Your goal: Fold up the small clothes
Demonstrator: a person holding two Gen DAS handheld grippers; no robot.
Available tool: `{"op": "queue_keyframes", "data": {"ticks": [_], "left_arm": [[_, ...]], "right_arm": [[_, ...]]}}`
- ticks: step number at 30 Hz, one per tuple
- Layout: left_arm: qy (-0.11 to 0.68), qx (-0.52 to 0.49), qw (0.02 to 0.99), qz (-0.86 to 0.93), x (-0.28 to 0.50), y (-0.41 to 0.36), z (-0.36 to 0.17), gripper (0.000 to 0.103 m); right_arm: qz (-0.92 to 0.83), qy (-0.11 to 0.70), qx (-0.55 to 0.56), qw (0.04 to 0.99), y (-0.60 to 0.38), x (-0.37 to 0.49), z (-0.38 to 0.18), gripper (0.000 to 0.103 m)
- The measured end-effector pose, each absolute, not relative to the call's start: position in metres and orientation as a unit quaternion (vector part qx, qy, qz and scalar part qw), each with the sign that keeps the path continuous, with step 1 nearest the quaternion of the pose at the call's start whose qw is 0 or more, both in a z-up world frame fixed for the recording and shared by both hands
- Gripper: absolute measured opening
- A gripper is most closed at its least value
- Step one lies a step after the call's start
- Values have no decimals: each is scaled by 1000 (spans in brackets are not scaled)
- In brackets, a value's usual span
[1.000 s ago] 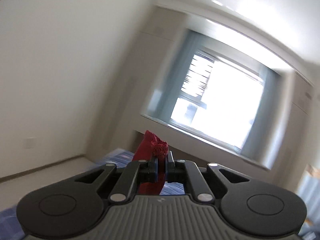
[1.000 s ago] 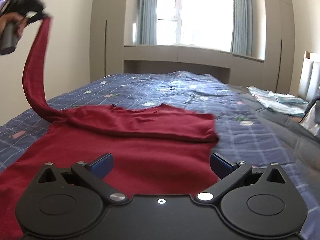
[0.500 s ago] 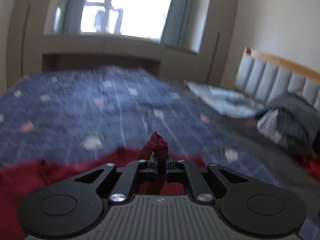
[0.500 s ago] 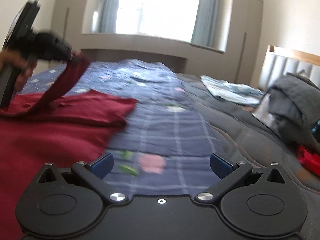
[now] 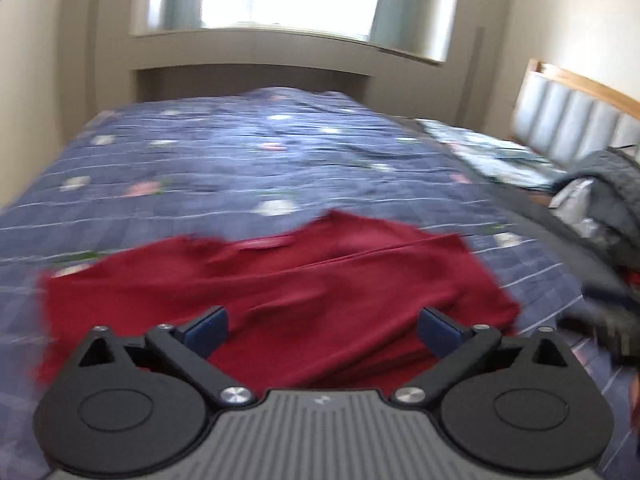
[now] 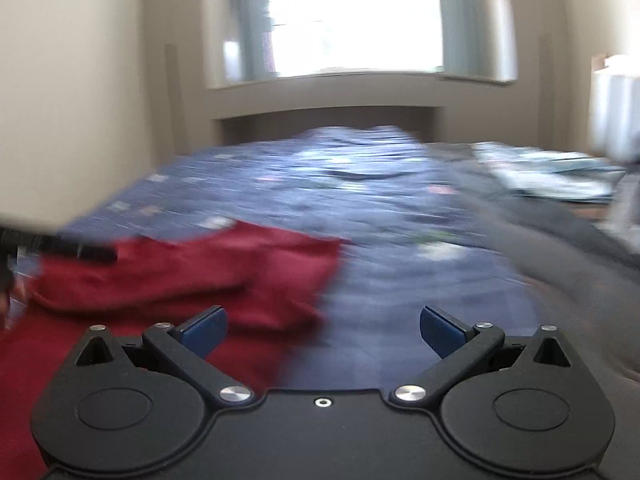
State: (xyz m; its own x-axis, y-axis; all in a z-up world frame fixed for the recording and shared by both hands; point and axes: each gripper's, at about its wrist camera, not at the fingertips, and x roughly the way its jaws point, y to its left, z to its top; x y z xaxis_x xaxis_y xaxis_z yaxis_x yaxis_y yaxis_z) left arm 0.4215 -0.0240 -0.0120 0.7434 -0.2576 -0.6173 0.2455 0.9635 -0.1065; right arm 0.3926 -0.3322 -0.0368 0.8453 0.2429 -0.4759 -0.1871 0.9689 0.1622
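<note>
A dark red garment point(image 5: 280, 280) lies spread on the blue checked bedspread point(image 5: 240, 160), one sleeve folded across its body. My left gripper point(image 5: 322, 330) hovers low over the garment's near part; its jaws are opening wide, with cloth below them and no grip on it. In the right wrist view the red garment point(image 6: 180, 272) lies at the lower left, and my right gripper point(image 6: 322, 328) stands open over its right edge and the bedspread point(image 6: 400, 280), with nothing held. The left gripper's black body point(image 6: 60, 246) shows blurred at the left edge.
A light patterned cloth point(image 5: 488, 152) lies at the far right of the bed. A heap of grey clothing point(image 5: 600, 192) sits by the padded headboard point(image 5: 572, 120). Window, curtains and a sill lie beyond the bed's far end. A wall runs along the left.
The left gripper came down from high up, tilted toward the bed and let go of the red sleeve, which now lies on the garment. The right gripper swung sideways across the bed, still open.
</note>
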Motion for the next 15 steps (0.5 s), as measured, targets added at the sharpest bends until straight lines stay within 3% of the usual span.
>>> {"op": "queue_keyframes", "data": {"ticks": [4, 6, 9, 14, 15], "left_arm": [[330, 21, 943, -48, 390, 35, -16, 103], [326, 39, 945, -6, 381, 61, -23, 103], [322, 73, 943, 45, 378, 93, -36, 101], [328, 111, 938, 25, 394, 112, -56, 91], [329, 121, 936, 18, 399, 112, -60, 84]], "right_arm": [[159, 291, 41, 943, -298, 465, -40, 86], [162, 311, 31, 936, -286, 491, -45, 74], [145, 342, 16, 928, -276, 519, -54, 67], [134, 368, 42, 919, -275, 534, -65, 63], [133, 367, 45, 920, -275, 535, -65, 61]]}}
